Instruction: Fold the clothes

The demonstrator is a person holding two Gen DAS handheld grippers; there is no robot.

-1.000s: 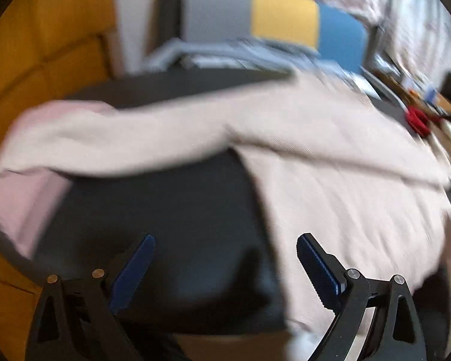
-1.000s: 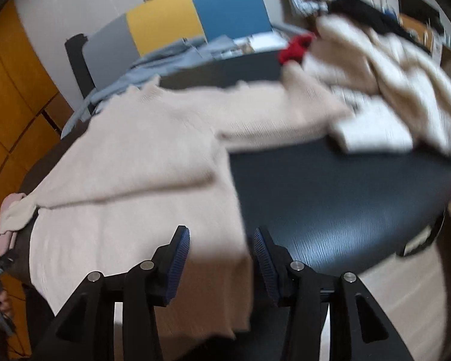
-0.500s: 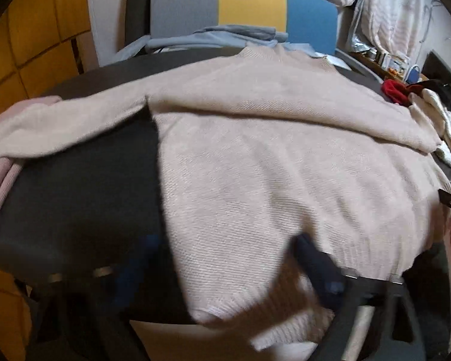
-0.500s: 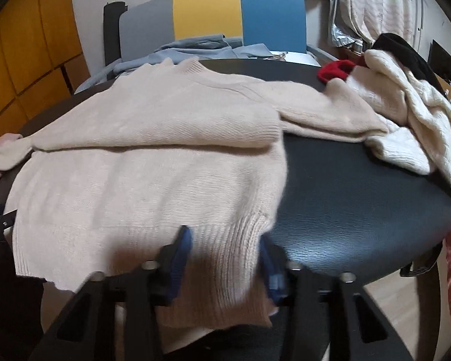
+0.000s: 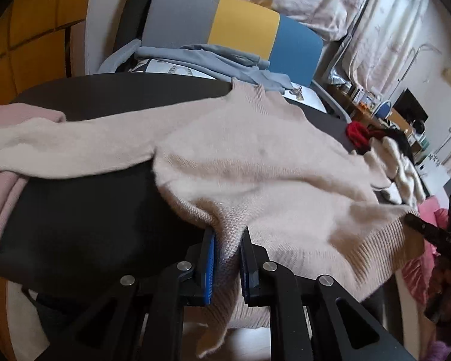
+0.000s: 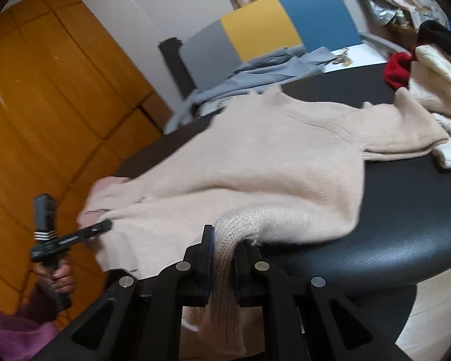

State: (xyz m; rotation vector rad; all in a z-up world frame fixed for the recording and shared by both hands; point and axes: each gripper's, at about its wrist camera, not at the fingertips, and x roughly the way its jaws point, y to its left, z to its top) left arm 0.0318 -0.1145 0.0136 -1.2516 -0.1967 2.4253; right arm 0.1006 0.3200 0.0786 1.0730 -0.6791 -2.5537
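- Since a second ago both tools have gone from standing wide above the hem to pinching it, and the hem now rides up off the tabletop edge.
- Pink garment [image 5: 3,162] lies at the far left of the black tabletop [image 5: 75,219], partly under the sweater's left sleeve.
- Left tool [image 5: 227,255] has its blue-padded jaws closing on a bunched fold of the beige sweater [image 5: 255,156] at the near hem; the knit is squeezed between the pads and hangs below them.
- Beige sweater is spread flat across the middle of the tabletop, collar at the far side, sleeves stretched out to both sides.
- Right tool [image 6: 222,252] has its jaws closing on the ribbed hem, which is pressed between the pads and droops past the tabletop edge.
- Grey-blue garment [image 6: 255,72] lies beyond the collar, in front of a chair back [image 6: 267,27] in grey, yellow and blue.
- Cream knit pile [image 6: 436,84] sits at the right, touching the right sleeve's end, with a red item [image 6: 398,70] just behind it.
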